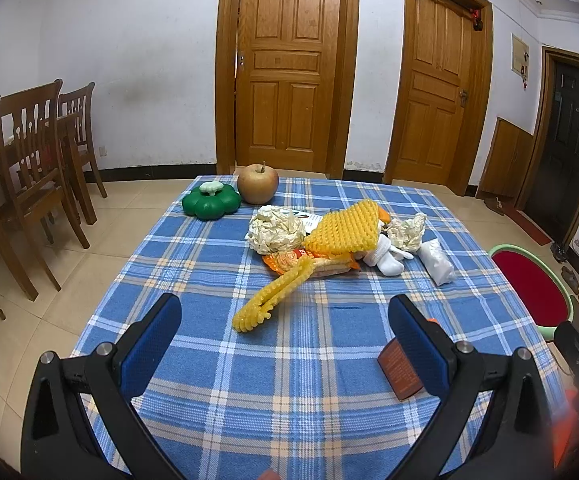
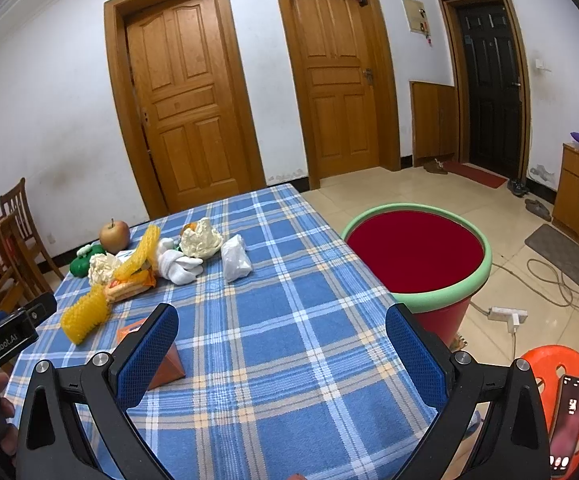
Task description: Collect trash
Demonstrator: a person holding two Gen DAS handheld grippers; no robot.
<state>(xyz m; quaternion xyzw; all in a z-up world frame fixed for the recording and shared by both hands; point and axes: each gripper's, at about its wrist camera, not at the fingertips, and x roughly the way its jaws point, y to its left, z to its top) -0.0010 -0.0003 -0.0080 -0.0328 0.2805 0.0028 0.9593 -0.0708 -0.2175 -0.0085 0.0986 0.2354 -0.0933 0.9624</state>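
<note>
A pile of trash lies on the blue plaid table (image 1: 289, 380): yellow foam fruit nets (image 1: 345, 226), a crumpled cream paper ball (image 1: 275, 230), an orange snack wrapper (image 1: 289, 260), white foam pieces (image 1: 387, 258) and a white plastic bag (image 1: 435, 260). A small brown carton (image 1: 399, 376) lies near my right finger in the left wrist view. My left gripper (image 1: 285, 320) is open and empty, short of the pile. My right gripper (image 2: 281, 332) is open and empty over the table. A red bin with a green rim (image 2: 417, 256) stands right of the table.
An apple (image 1: 258, 183) and a green pumpkin-shaped lid (image 1: 211, 201) sit at the table's far edge. Wooden chairs (image 1: 37, 168) stand at the left. An orange stool with a phone (image 2: 569, 400), a power strip (image 2: 507, 314) and cables lie on the floor at right.
</note>
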